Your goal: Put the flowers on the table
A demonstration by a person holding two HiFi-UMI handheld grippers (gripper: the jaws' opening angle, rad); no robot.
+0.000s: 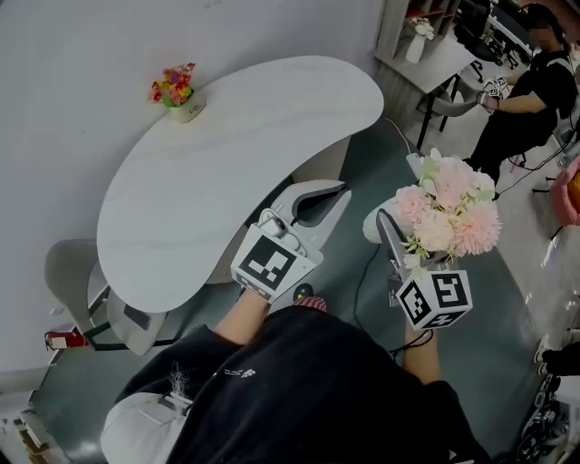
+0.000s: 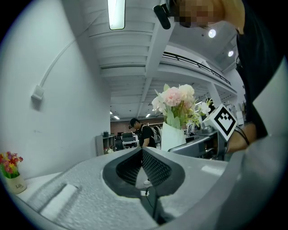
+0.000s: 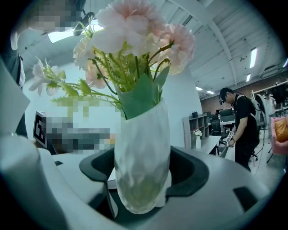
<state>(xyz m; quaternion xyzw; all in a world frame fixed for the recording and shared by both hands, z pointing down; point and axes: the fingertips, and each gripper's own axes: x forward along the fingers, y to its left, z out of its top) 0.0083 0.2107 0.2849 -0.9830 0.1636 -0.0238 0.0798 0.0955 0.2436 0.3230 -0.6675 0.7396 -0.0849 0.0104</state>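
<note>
Gripping the vase (image 3: 142,157) low with the right gripper (image 3: 145,174); top-heavy flowers (image 3: 135,29) might tip it before it reaches the table (image 1: 236,154), I reckon; left gripper (image 2: 143,152) closed, empty.

We see cool, even light from a ceiling strip lamp (image 2: 116,13) high above the left tool (image 2: 142,152), soft shadows, and fisheye bending toward black corners.

A curved white table (image 1: 227,163) was set against a plain white wall (image 1: 72,54), on a grey-green floor (image 1: 507,308). A desk (image 1: 449,63) was seen at the far right with a person (image 1: 535,82) beside it, and a shelf (image 3: 198,130) was placed by the wall. The ribbed ceiling (image 2: 130,49) was lit by a long strip lamp (image 2: 116,13).
</note>
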